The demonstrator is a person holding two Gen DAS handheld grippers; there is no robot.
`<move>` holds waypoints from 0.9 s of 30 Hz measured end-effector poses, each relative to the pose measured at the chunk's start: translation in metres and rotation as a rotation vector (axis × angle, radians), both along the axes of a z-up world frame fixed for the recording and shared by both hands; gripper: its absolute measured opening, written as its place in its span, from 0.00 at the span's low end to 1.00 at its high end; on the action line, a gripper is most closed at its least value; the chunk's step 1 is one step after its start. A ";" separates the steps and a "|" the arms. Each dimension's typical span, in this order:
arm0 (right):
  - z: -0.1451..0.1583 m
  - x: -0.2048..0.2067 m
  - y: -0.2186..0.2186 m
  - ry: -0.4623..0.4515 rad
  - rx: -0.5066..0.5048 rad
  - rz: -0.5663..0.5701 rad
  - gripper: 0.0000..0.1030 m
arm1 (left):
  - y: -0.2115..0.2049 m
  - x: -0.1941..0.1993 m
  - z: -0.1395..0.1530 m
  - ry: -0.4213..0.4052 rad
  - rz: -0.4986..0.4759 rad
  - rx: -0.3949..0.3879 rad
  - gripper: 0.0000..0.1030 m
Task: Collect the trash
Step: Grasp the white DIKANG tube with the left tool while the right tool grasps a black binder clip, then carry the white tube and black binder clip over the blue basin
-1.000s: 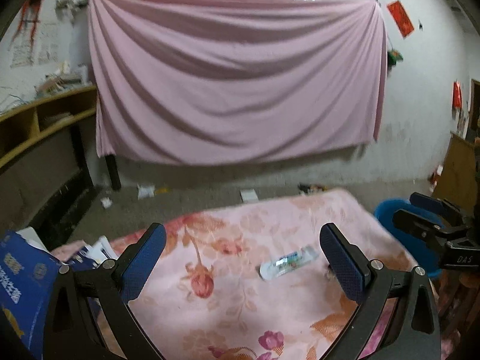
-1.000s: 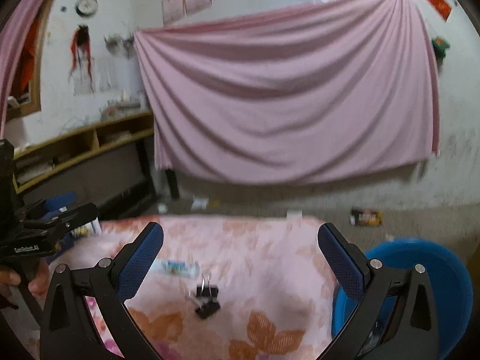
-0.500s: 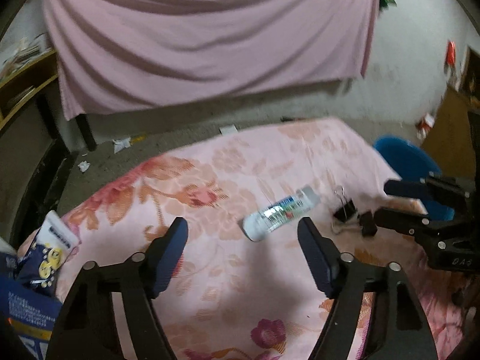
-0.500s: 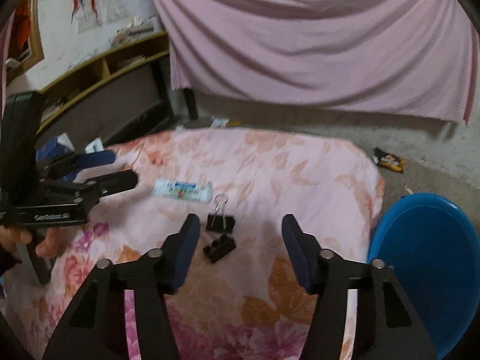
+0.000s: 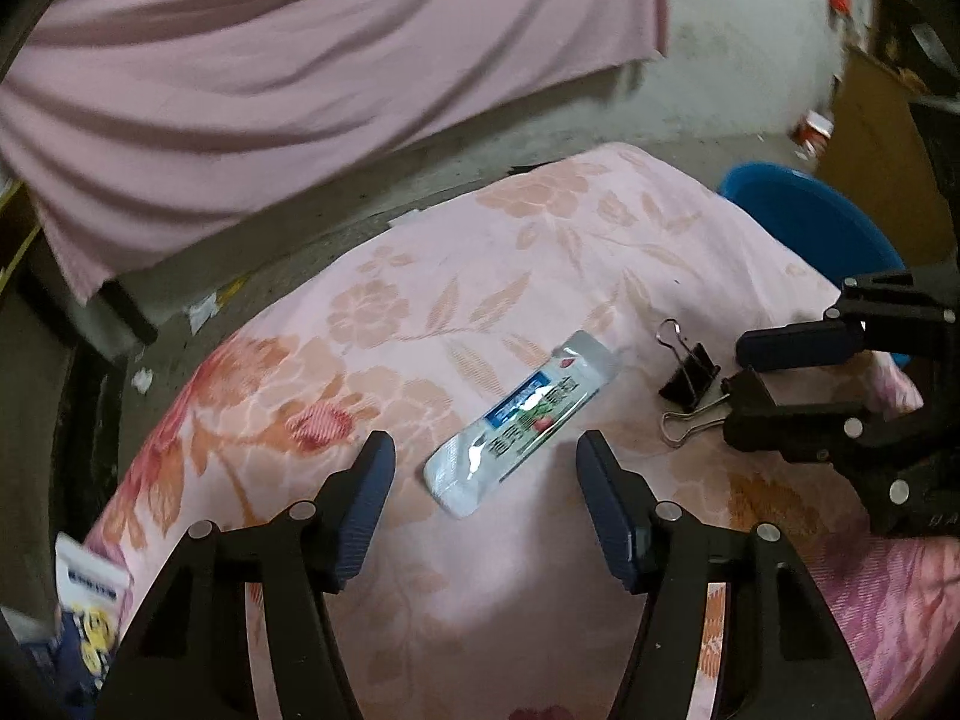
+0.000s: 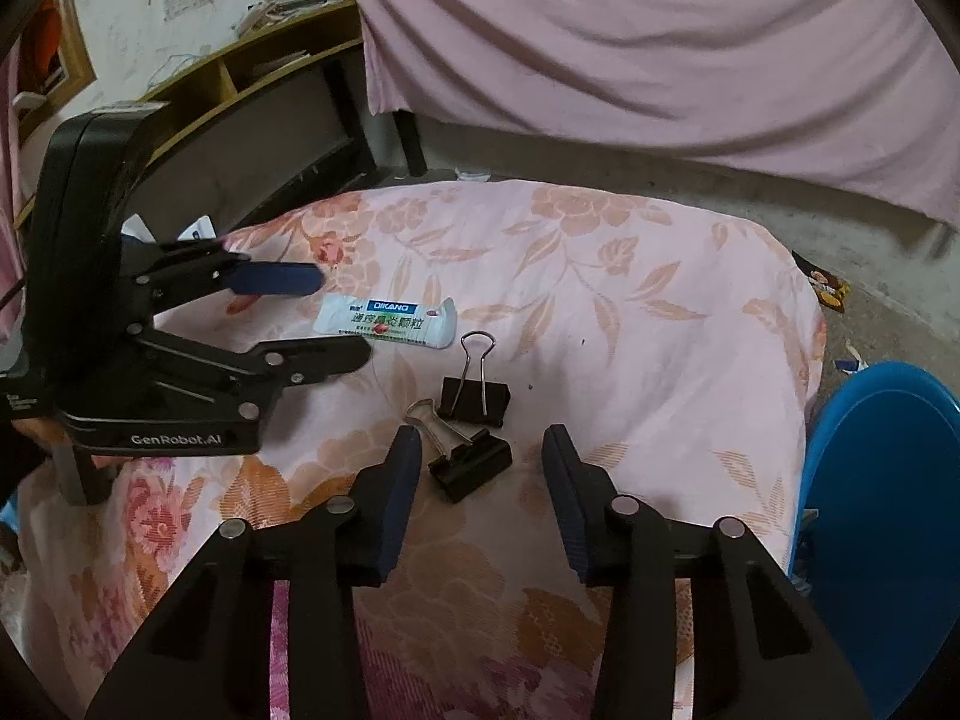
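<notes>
A pink floral cloth [image 6: 630,312] is covering the rounded surface that is carrying everything here. A white sachet [image 6: 387,321] with blue and green print is lying flat on it, its long side crosswise in the right wrist view. Two black binder clips are resting just beside it, toward five o'clock: the farther clip [image 6: 474,399] is pointing its wire handles at twelve o'clock, and the nearer clip [image 6: 471,462] is angling its handles toward ten o'clock, nearly touching the first.
</notes>
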State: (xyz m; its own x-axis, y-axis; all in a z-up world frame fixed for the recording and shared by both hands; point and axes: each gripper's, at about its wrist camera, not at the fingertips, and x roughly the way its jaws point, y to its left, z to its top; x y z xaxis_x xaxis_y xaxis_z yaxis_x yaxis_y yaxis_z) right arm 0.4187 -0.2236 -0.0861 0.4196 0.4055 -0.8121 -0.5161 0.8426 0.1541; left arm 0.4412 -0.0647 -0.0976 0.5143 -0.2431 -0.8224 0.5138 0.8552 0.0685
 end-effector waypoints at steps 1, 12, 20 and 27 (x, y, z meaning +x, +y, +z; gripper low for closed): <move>0.000 0.000 0.000 0.001 0.000 0.001 0.35 | -0.002 0.000 0.000 -0.007 -0.014 0.010 0.54; -0.001 -0.004 0.005 -0.004 -0.010 0.031 0.25 | -0.009 -0.006 -0.004 0.032 -0.070 0.001 0.17; 0.007 -0.011 -0.010 -0.045 0.018 -0.011 0.25 | 0.004 -0.019 0.006 0.045 0.069 -0.123 0.15; 0.026 -0.026 -0.023 -0.174 0.065 -0.056 0.25 | 0.023 -0.043 0.034 -0.046 0.236 -0.347 0.14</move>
